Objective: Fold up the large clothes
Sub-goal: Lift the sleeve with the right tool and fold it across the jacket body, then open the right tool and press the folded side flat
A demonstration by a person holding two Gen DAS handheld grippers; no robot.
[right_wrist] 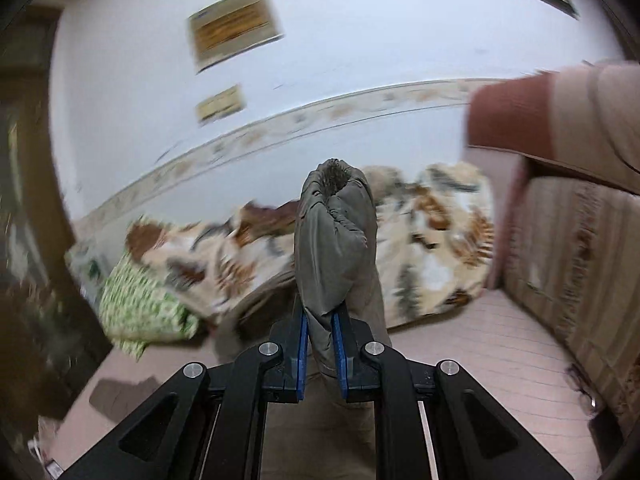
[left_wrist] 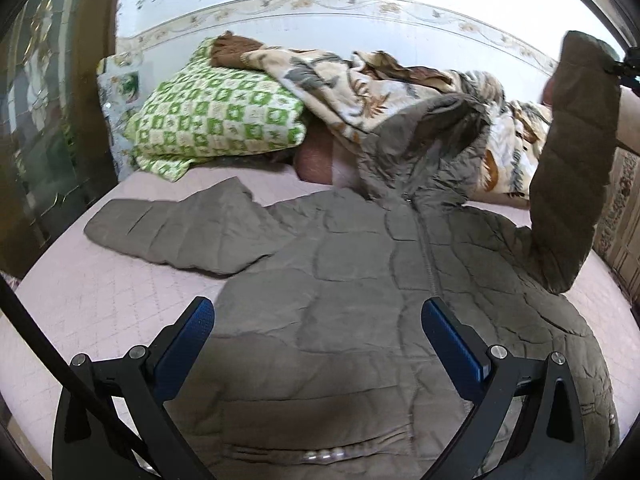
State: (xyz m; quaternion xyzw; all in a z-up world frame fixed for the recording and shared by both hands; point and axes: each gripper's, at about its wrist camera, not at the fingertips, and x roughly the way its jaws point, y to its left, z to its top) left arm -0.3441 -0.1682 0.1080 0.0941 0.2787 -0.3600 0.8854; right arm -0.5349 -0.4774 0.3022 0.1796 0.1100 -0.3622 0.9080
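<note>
Item: grey-brown quilted jacket point(left_wrist: 360, 280), laid front-up on the pink bed point(left_wrist: 100, 300), zip running away from the left wrist camera toward the hood point(left_wrist: 432, 148), which rests against the patterned blanket point(left_wrist: 340, 80)

Left sleeve point(left_wrist: 172, 228): flat on the bed, pointing out to the left side of the body

Right sleeve point(left_wrist: 576, 160): raised, long axis nearly upright from the shoulder to the cuff at upper right

Right claw point(right_wrist: 320, 332): pressed together, pinching the cuff end of the sleeve point(right_wrist: 332, 240), fabric bunched above the pads

Left claw point(left_wrist: 316, 336): spread, empty, hovering over the lower front of the jacket, nearer the hem than the raised sleeve

Governing relation: jacket body lies below and to the left of the lifted cuff, so the fold would likely carry the sleeve across toward the zip line

Obscured: hem partly behind the left claw; right claw itself cut off at the frame edge in the left view; right view blurred; a sleeved arm point(right_wrist: 560, 120) crosses its upper right; green checked pillow point(left_wrist: 216, 120) beyond
</note>
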